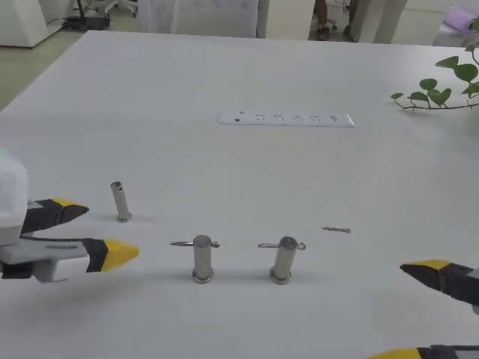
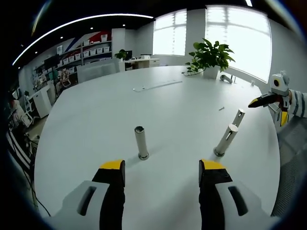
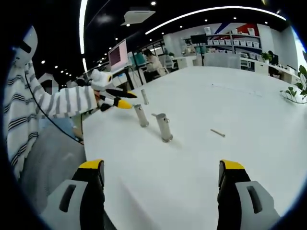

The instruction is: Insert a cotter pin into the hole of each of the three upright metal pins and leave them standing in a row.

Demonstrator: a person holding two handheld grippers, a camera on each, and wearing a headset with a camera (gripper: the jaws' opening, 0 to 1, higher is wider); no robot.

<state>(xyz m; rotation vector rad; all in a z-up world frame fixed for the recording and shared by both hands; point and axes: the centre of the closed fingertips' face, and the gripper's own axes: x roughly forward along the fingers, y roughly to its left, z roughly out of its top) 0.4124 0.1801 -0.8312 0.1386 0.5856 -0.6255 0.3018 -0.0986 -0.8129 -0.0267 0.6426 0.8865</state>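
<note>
One bare metal pin [image 2: 140, 143] ahead of wide-open left gripper [image 2: 162, 167]; loose cotter pin [image 3: 217, 132] ahead of wide-open right gripper [image 3: 161, 167].

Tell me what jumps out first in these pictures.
Mid-table, the middle pin and right pin carry cotter pins; the left pin is bare. A loose cotter pin lies right of them. The left tongs and right tongs hang open at either side.

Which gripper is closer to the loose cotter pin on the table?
Right. Right gripper: just right of the loose cotter pin. Left gripper: far left, by the empty metal pin.
</note>
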